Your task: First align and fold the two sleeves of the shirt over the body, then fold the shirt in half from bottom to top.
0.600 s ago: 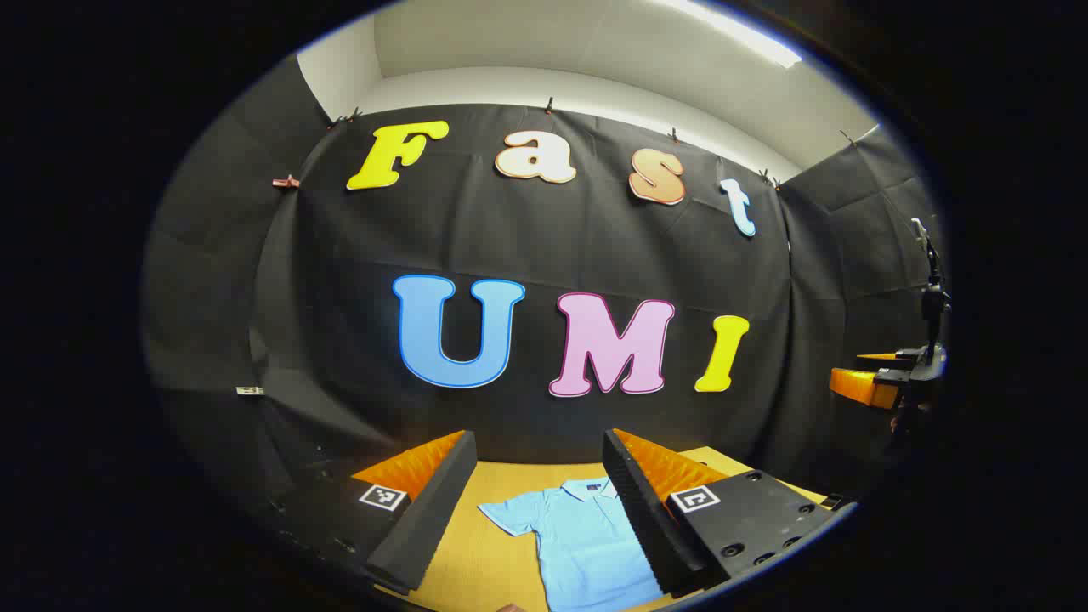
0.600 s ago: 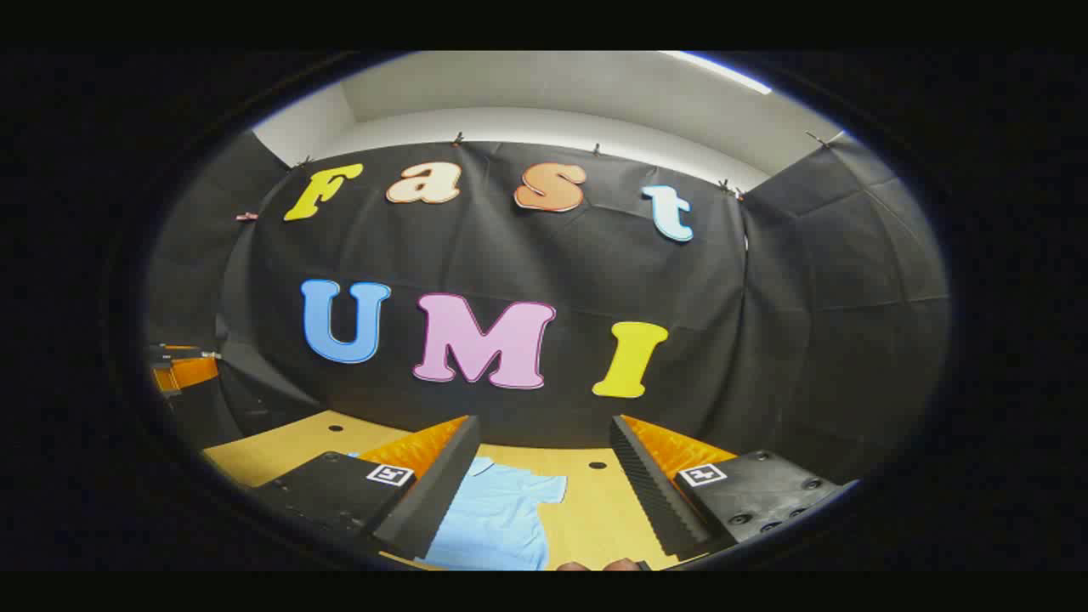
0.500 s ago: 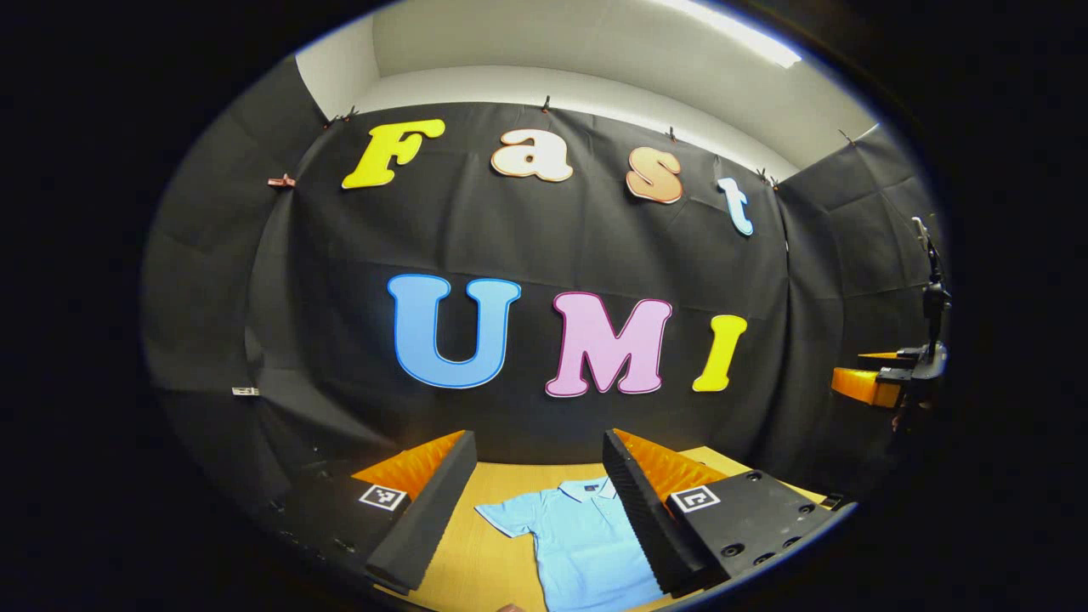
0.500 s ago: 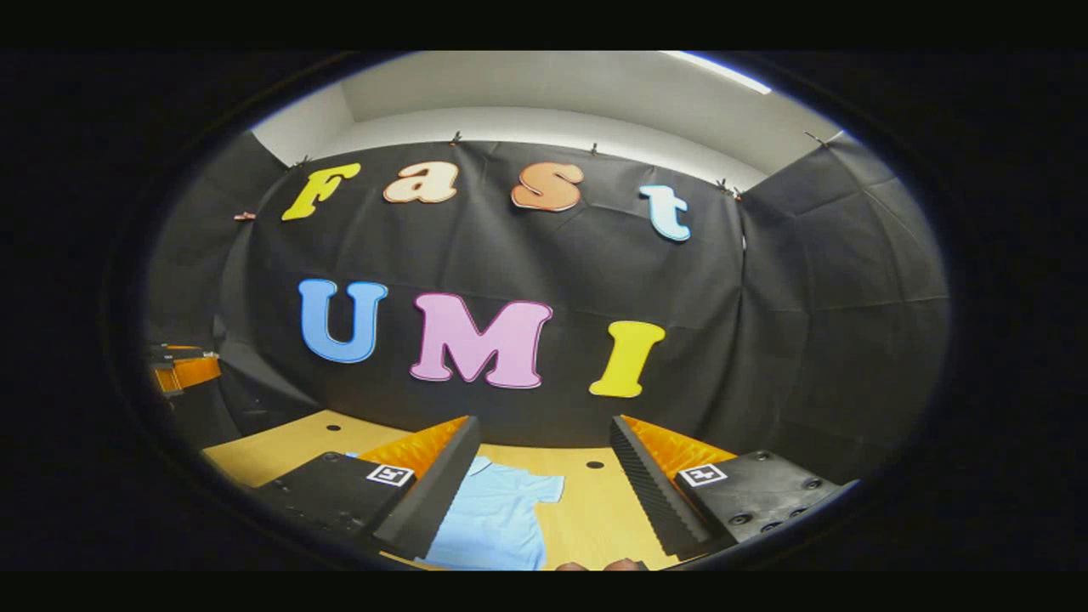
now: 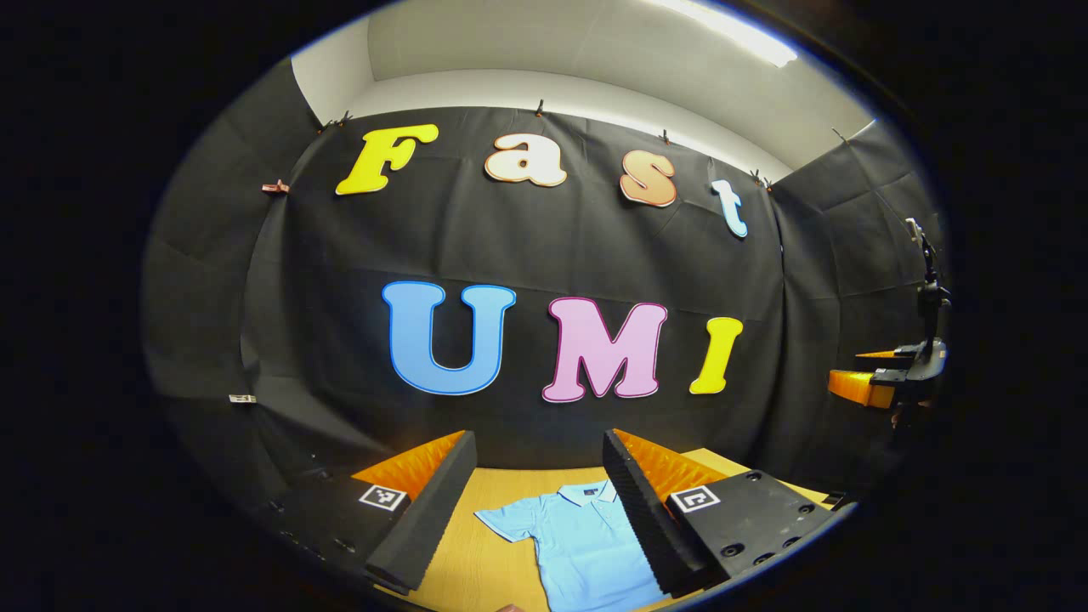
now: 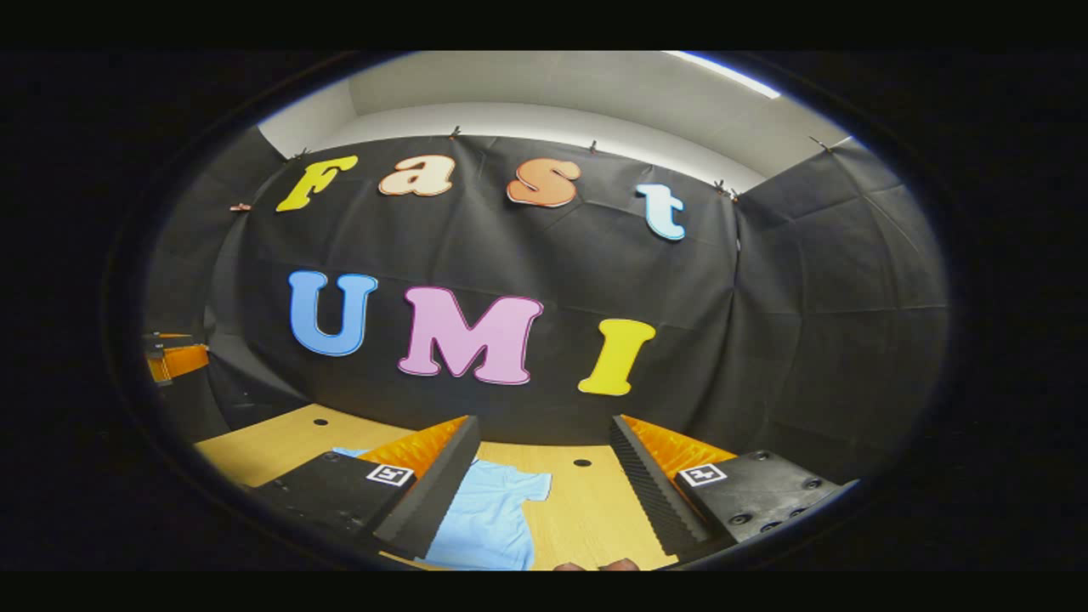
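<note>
A: The shirt (image 5: 586,544), where is it lying?

B: Flat on the wooden desk (image 5: 476,552), light blue, short sleeves spread out to the sides, collar toward the black cloth wall (image 5: 544,246). Nothing is folded over the body yet.

A: And the left hand-held gripper (image 5: 535,510)?

B: In the left gripper view its two fingers stand wide apart, with nothing between them. It hangs above the desk, clear of the fabric. One sleeve and the collar show in the gap between the fingers; the fingers themselves cover the rest of the shirt's sides.

A: The right hand-held gripper (image 6: 544,489)?

B: Also spread wide, holding nothing, and raised over the desk. In the right gripper view the shirt (image 6: 489,518) sits low between its fingers, toward the left one, with one sleeve reaching out onto bare desk (image 6: 586,510). A small dark hole (image 6: 582,463) in the desktop lies beyond that sleeve.

A: Do the grippers see each other?

B: Yes. The left gripper view catches the right one at the far right edge (image 5: 892,378), well apart from the shirt. The right gripper view catches the left one at its far left edge (image 6: 174,357). Fingertips of the person (image 6: 599,565) peek in at the bottom of the right gripper view.
</note>
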Demonstrator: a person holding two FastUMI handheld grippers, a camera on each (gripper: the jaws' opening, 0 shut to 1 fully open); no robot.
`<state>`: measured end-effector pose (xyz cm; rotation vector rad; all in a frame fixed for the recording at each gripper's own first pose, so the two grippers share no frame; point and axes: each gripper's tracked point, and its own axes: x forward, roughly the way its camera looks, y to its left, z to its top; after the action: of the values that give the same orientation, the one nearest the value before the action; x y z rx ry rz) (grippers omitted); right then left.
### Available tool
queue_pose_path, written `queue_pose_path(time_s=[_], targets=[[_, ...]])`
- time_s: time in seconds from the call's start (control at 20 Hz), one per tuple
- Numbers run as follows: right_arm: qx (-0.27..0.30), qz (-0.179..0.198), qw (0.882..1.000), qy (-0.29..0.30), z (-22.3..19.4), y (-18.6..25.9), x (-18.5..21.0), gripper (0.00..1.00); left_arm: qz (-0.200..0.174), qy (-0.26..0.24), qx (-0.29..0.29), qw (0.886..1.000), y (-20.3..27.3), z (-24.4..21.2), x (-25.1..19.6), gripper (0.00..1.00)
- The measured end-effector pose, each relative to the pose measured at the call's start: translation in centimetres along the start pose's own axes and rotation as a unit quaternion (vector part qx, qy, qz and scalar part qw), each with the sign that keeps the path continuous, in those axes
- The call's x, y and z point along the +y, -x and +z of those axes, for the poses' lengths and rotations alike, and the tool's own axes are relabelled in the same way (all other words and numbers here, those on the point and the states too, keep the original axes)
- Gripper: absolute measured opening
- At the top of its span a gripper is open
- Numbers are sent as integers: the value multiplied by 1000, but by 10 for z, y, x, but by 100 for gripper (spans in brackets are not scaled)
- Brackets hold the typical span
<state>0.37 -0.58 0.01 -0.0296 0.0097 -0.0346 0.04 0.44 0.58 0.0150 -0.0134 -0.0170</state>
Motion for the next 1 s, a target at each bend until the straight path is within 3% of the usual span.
queue_pose_path(time_s=[0.35,0.5,0.55,0.6,0.8,1.0], targets=[[-4,10,1000,-8,8,-16,3,97,9,0,-5,1000,10,2,16,97],[-1,13,1000,-4,11,-44,-7,99,11,11,-12,1000,12,2,24,97],[8,12,1000,-1,8,-56,-12,95,14,13,-8,1000,11,-1,25,97],[22,16,1000,-1,3,-68,-15,99,15,15,-6,1000,9,-2,24,97],[77,33,996,-27,-31,-135,-24,95,28,10,-13,999,-7,-2,21,97],[150,62,986,-40,-102,-219,-23,97,53,16,4,998,-37,-15,9,97]])
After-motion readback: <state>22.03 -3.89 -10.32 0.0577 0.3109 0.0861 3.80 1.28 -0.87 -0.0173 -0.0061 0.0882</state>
